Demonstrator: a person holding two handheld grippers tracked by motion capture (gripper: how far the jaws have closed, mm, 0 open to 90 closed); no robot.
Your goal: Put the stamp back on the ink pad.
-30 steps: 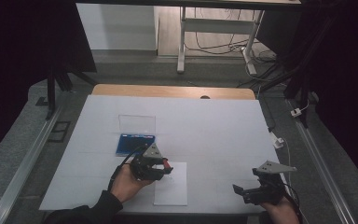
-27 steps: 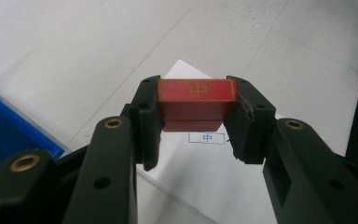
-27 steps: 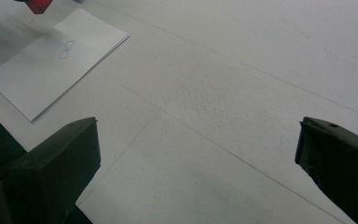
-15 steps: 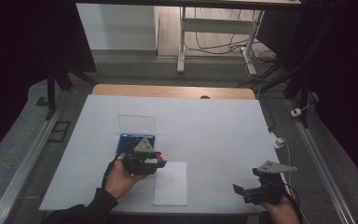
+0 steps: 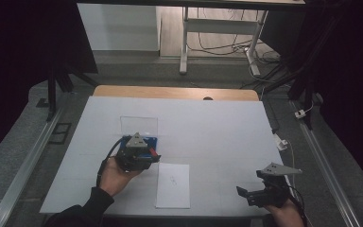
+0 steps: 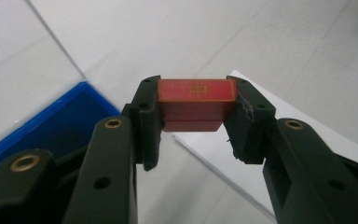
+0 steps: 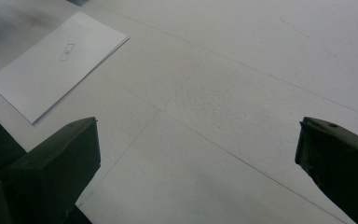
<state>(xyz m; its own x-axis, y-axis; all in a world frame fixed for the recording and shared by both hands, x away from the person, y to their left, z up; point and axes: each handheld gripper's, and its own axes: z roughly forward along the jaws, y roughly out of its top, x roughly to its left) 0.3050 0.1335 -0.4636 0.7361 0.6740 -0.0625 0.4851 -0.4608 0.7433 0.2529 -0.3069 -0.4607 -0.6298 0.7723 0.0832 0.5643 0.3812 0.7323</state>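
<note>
Red and rectangular, the block (image 6: 196, 103) sits clamped between the two black jaws of the left gripper (image 6: 196, 121), its top face carrying a thin gold-coloured marking. The pads press on both short ends of the block, and it is held clear of the table surface. In the high view the left gripper (image 5: 137, 156) is carried in the person's left hand (image 5: 115, 176), with the red block (image 5: 154, 152) visible at its right-hand tip, directly over the near edge of the blue tray (image 5: 150, 140).

The blue tray (image 6: 51, 126) lies below and to the left of the jaws in the left gripper view; its rim is bright blue and its floor is darker. A clear lid (image 5: 139, 126) (transparent, rectangular) lies flat on the table just beyond the tray.

A white sheet of paper (image 5: 173, 185) lies on the table (image 5: 227, 137) just to the right of the left hand, with a small faint mark near its centre. The same sheet (image 7: 58, 63) appears at upper left in the right gripper view, and its corner (image 6: 261, 158) shows beneath the held block in the left gripper view.

The right gripper (image 5: 264, 191) rests near the table's front right corner, well apart from the sheet. Its jaws stand wide apart (nothing between them), with bare table surface (image 7: 223, 116) showing in the gap.
</note>
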